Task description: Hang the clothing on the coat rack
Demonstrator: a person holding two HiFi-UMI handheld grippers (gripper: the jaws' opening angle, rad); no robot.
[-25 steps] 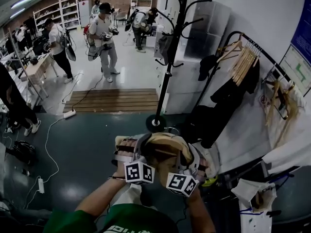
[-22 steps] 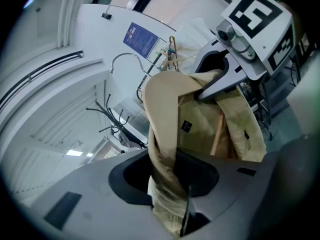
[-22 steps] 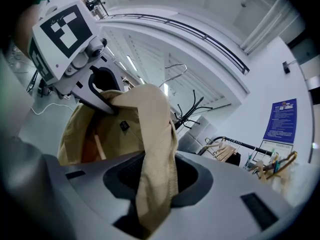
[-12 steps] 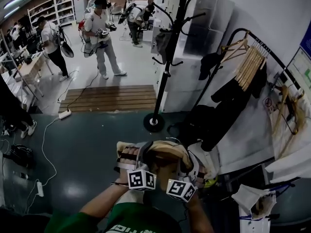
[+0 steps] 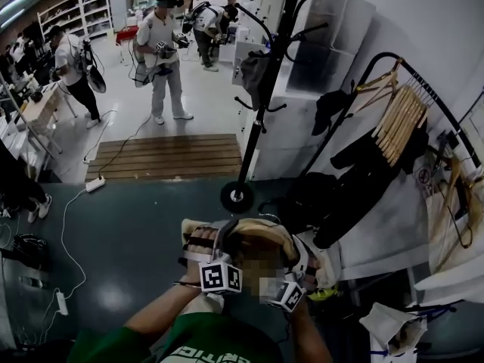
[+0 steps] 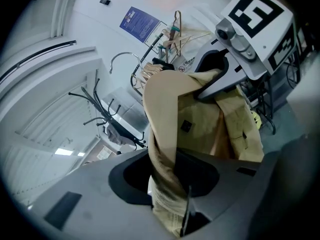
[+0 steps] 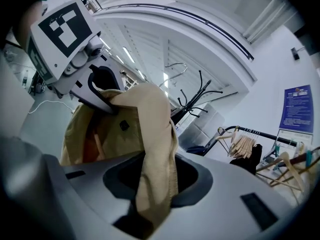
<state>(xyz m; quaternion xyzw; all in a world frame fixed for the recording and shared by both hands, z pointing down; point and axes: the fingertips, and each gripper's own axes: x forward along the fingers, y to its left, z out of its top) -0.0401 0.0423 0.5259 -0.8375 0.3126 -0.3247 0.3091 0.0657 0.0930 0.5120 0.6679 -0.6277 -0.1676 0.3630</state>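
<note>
Left gripper (image 5: pixel 195 242) and right gripper (image 5: pixel 304 254) each clamp a fold of a tan jacket (image 5: pixel 255 235). It is bunched between them, above the floor, near the coat rack (image 5: pixel 262 104) base, well below its hooks.

From the head we look steeply down; both gripper views, close on the garment (image 6: pixel 165 114), share the coat rack (image 7: pixel 199 98).

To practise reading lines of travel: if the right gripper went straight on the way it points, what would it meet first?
Past the tan jacket that the right gripper holds, probably the black coat rack, just right of centre in that gripper's view; distance unclear.
</note>
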